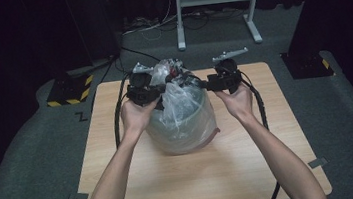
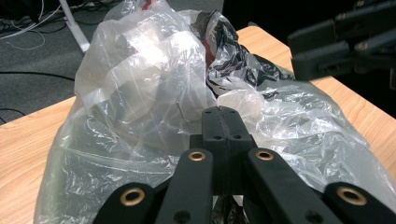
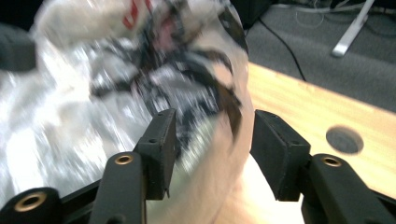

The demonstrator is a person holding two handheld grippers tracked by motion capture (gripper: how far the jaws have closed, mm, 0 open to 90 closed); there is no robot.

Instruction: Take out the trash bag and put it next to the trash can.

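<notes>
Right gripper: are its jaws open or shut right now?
Open. The right gripper shows a clear gap between its black jaws, with the plastic bag blurred beyond and nothing pinched.

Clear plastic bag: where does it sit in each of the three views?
High view: clear plastic bag at table centre, between both grippers.
Left gripper view: it spreads across the middle, beyond the shut jaws.
Right gripper view: blurred, upper left, beyond the open jaws.
Shared landmark: wooden table.
</notes>
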